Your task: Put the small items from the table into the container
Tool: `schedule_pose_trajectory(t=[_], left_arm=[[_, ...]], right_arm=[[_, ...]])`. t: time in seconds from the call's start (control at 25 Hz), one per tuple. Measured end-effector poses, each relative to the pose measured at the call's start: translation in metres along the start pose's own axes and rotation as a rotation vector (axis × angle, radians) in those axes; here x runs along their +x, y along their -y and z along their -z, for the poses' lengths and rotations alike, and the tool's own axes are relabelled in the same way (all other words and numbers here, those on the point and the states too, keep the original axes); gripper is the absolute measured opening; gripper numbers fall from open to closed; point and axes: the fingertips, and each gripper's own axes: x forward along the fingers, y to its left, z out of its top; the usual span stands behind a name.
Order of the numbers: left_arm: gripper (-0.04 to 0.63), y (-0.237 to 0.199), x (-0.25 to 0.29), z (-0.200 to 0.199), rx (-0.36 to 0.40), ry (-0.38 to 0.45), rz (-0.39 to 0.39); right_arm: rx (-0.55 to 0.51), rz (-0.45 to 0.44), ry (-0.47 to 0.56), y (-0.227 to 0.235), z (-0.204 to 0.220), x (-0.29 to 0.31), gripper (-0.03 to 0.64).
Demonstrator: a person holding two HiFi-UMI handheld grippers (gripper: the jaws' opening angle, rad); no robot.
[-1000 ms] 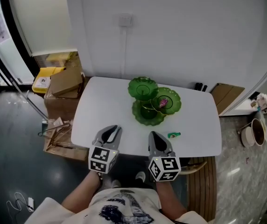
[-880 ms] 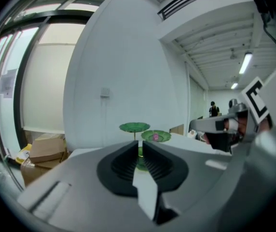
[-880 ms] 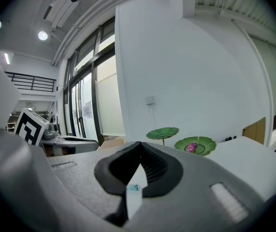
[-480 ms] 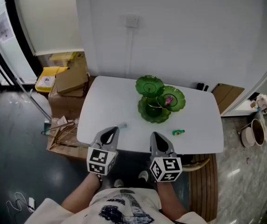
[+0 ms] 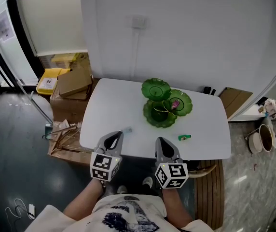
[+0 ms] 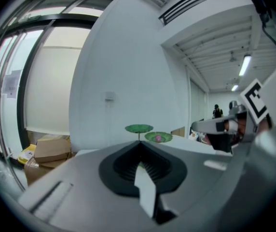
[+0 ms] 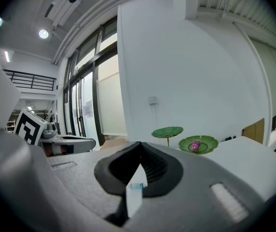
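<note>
1. Green three-tier leaf dish [image 5: 159, 122] stood toward the far side of the white table [image 5: 106, 108], with a pink small item [image 5: 175, 104] already in its right-hand leaf. A green small item [image 5: 183, 137] lay on the bare table near the dish's front right. A small clear-bluish item [image 5: 127, 129] lay just ahead of the left gripper [image 5: 116, 134].
2. Left gripper's jaws were pressed together with nothing in them. The right gripper [image 5: 159, 140] looked the same, and both hung over the near table edge. Risk: a reach with the jaws closed would shove an item instead of grabbing it.
3. The clear item sat near the table's near edge, so a nudge toward the person could knock it to the floor.
4. The green item was tiny and low. An off-centre pinch would likely flick it away across the smooth top.
5. The dish rode on a thin stem and looked tippy. A bump at drop-off could rock it and spill the pink item.
6. The leaves looked shallow, so a release from high up or over a rim could bounce the item back out.
</note>
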Motion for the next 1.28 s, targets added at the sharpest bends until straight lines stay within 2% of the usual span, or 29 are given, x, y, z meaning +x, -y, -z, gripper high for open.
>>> schedule_pose_trajectory(t=[0.36,0.56,0.72,1.0,1.28], left_arm=[[-0.009,-0.003,0.002,0.001,0.0,-0.013,0.008],[-0.011,-0.004,-0.003,0.005,0.027,-0.025,0.026],[-0.009,-0.01,-0.007,0.018,0.042,-0.042,0.033],[-0.008,-0.015,0.0,0.044,0.023,-0.089,0.051],[0.054,-0.02,0.035,0.061,0.032,-0.123,0.092]], right_arm=[[0.007,0.008,-0.003,0.001,0.0,0.001,-0.002],[0.013,0.017,0.0,-0.005,0.004,0.001,-0.002],[0.022,0.024,-0.006,-0.011,0.012,0.001,-0.002],[0.029,0.019,-0.052,-0.006,0.03,0.01,-0.002],[0.047,-0.016,-0.109,0.008,0.05,0.048,-0.002]])
